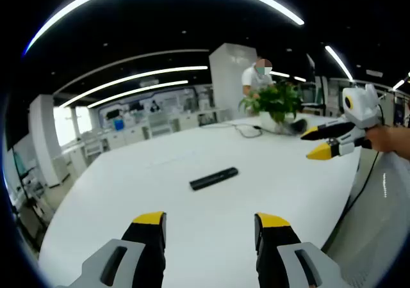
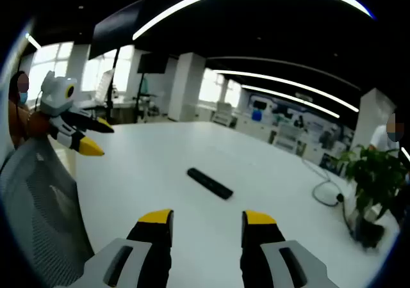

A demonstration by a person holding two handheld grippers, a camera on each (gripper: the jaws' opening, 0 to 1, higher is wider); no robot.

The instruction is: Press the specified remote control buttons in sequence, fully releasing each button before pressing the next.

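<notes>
While my left tongs (image 1: 210,227) and right tongs (image 2: 208,224) hang wide and empty, the remote control (image 1: 214,178) lies flat mid-tabletop (image 1: 128,198), well apart. Risk: a wide jaw tip could catch two buttons or skid it.

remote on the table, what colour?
Black; the remote shows best in the right gripper view.

Right claw (image 2: 207,225) jaws apart above white table (image 2: 154,153); black remote control (image 2: 209,183) flat ahead; left claw (image 2: 96,137) at left edge.
</notes>
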